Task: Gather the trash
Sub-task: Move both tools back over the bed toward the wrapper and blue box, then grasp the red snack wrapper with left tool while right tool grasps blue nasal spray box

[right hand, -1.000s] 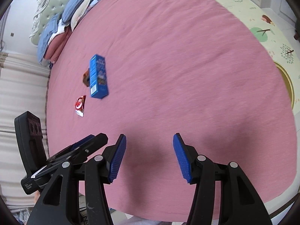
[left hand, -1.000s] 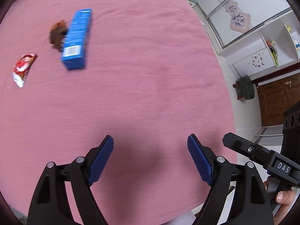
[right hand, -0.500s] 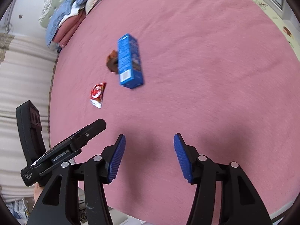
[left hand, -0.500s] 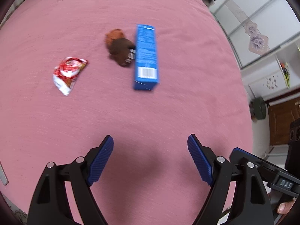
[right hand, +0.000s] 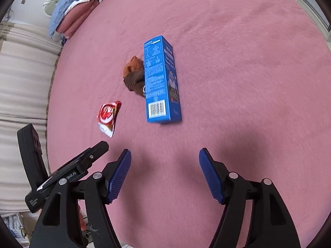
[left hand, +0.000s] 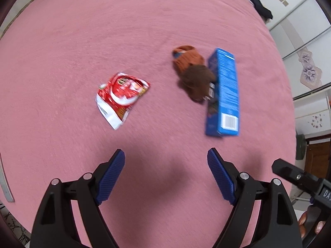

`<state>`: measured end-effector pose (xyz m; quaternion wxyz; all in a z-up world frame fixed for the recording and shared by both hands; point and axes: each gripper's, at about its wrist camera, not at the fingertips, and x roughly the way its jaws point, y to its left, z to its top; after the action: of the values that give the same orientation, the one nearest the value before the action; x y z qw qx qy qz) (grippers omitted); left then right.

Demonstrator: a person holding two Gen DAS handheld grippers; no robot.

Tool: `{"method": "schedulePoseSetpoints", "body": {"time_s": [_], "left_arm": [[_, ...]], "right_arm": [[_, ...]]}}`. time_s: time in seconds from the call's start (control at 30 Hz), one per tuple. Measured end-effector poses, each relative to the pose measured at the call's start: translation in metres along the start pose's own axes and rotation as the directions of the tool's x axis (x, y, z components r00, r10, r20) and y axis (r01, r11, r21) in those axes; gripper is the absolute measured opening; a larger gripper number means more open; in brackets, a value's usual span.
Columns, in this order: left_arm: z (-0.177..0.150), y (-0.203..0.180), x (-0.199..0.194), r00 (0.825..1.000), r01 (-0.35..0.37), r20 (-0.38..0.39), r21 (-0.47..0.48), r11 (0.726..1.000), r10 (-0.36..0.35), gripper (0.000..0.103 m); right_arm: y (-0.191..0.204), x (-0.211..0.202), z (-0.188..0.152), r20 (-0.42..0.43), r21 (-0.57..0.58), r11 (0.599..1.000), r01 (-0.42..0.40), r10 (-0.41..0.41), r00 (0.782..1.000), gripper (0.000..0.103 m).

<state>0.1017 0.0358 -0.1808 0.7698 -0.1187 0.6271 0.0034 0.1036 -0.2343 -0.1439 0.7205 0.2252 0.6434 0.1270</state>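
A red and white snack wrapper [left hand: 120, 98] lies flat on the pink bedspread [left hand: 103, 31]. It also shows in the right wrist view [right hand: 108, 115]. A long blue carton [left hand: 224, 95] lies to its right, also in the right wrist view [right hand: 160, 82]. A brown and orange sock bundle [left hand: 193, 72] rests against the carton's left side, also in the right wrist view [right hand: 134, 75]. My left gripper [left hand: 166, 157] is open and empty, just short of the wrapper and carton. My right gripper [right hand: 165, 158] is open and empty, just short of the carton's near end.
Pillows and folded bedding [right hand: 76, 6] pile at the bed's far left corner. Beige curtains [right hand: 20, 72] hang past the left bed edge. White wardrobe doors [left hand: 300, 31] and a wooden cabinet [left hand: 318, 159] stand beyond the right bed edge.
Both grippers have moved forward toward the trash; the wrapper, socks and carton now sit larger and closer in both views. Both stay open.
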Motion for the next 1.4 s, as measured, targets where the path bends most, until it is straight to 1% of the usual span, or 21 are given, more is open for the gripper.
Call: {"method": "schedulePoseSetpoints", "body": {"time_s": [0.07, 0.2, 0.3, 0.47, 0.53, 0.6, 0.73, 0.87, 0.93, 0.97, 1.0, 1.03, 1.07, 1.1, 1.13, 1.17, 1.2, 1.27, 1.4], "left_arm": [[0.009, 0.005, 0.008, 1.0, -0.018, -0.004, 0.002, 1.0, 0.018, 0.082], [0.029, 0.018, 0.024, 0.999, -0.032, -0.02, -0.016, 0.999, 0.032, 0.082], [0.045, 0.027, 0.036, 0.998, -0.053, -0.024, -0.014, 0.998, 0.053, 0.082], [0.069, 0.041, 0.062, 0.996, -0.077, -0.052, -0.021, 0.997, 0.076, 0.082], [0.074, 0.045, 0.072, 0.994, -0.091, -0.064, -0.028, 0.995, 0.089, 0.084], [0.078, 0.049, 0.081, 0.992, -0.107, -0.075, -0.032, 0.994, 0.104, 0.087], [0.084, 0.054, 0.092, 0.99, -0.118, -0.085, -0.029, 0.993, 0.115, 0.088], [0.085, 0.054, 0.097, 0.989, -0.127, -0.081, -0.018, 0.992, 0.125, 0.086], [0.085, 0.054, 0.098, 0.987, -0.143, -0.075, -0.008, 0.99, 0.142, 0.08], [0.084, 0.055, 0.097, 0.986, -0.15, -0.073, -0.005, 0.989, 0.149, 0.076], [0.083, 0.055, 0.096, 0.985, -0.158, -0.068, -0.004, 0.987, 0.158, 0.069], [0.082, 0.056, 0.094, 0.984, -0.167, -0.063, -0.006, 0.986, 0.166, 0.065], [0.082, 0.056, 0.092, 0.984, -0.168, -0.06, -0.008, 0.986, 0.167, 0.058], [0.08, 0.057, 0.089, 0.985, -0.166, -0.054, -0.009, 0.986, 0.165, 0.055], [0.076, 0.056, 0.087, 0.984, -0.171, -0.046, -0.006, 0.985, 0.171, 0.044], [0.07, 0.055, 0.084, 0.983, -0.177, -0.041, 0.005, 0.984, 0.177, 0.037], [0.063, 0.058, 0.085, 0.984, -0.172, -0.037, 0.009, 0.985, 0.172, 0.034], [0.055, 0.059, 0.082, 0.989, -0.14, -0.041, -0.015, 0.99, 0.139, 0.031], [0.032, 0.059, 0.075, 0.997, -0.051, -0.054, -0.083, 0.995, 0.047, 0.029]], "right_arm": [[0.003, 0.012, 0.012, -0.015, 0.0, 1.0, 0.009, -0.009, 1.0, 0.068], [0.006, 0.034, 0.032, -0.036, 0.005, 0.999, 0.041, -0.04, 0.999, 0.075], [0.009, 0.05, 0.046, -0.053, 0.005, 0.998, 0.064, -0.064, 0.997, 0.076], [0.018, 0.078, 0.066, -0.07, -0.035, 0.994, 0.107, -0.109, 0.992, 0.077], [0.022, 0.087, 0.071, -0.074, -0.053, 0.991, 0.125, -0.129, 0.989, 0.077], [0.025, 0.097, 0.078, -0.07, -0.064, 0.987, 0.147, -0.152, 0.986, 0.077], [0.026, 0.108, 0.082, -0.072, -0.067, 0.983, 0.174, -0.178, 0.981, 0.077], [0.026, 0.115, 0.082, -0.077, -0.085, 0.976, 0.203, -0.209, 0.975, 0.074], [0.023, 0.118, 0.08, -0.078, -0.092, 0.971, 0.222, -0.229, 0.97, 0.068], [0.021, 0.118, 0.079, -0.075, -0.089, 0.97, 0.227, -0.234, 0.969, 0.063], [0.019, 0.117, 0.079, -0.073, -0.082, 0.969, 0.232, -0.238, 0.968, 0.053], [0.018, 0.117, 0.078, -0.072, -0.075, 0.969, 0.235, -0.24, 0.968, 0.052], [0.014, 0.114, 0.077, -0.073, -0.062, 0.973, 0.22, -0.225, 0.972, 0.05], [0.01, 0.112, 0.075, -0.076, -0.045, 0.978, 0.204, -0.207, 0.975, 0.049], [0.007, 0.11, 0.074, -0.077, -0.033, 0.981, 0.192, -0.194, 0.978, 0.048], [0.003, 0.108, 0.071, -0.082, -0.015, 0.984, 0.177, -0.177, 0.981, 0.048], [0.0, 0.107, 0.068, -0.087, -0.002, 0.986, 0.167, -0.167, 0.982, 0.047], [-0.007, 0.102, 0.058, -0.099, 0.025, 0.989, 0.147, -0.144, 0.985, 0.047], [-0.017, 0.094, 0.038, -0.121, 0.043, 0.989, 0.139, -0.133, 0.984, 0.046]]}}
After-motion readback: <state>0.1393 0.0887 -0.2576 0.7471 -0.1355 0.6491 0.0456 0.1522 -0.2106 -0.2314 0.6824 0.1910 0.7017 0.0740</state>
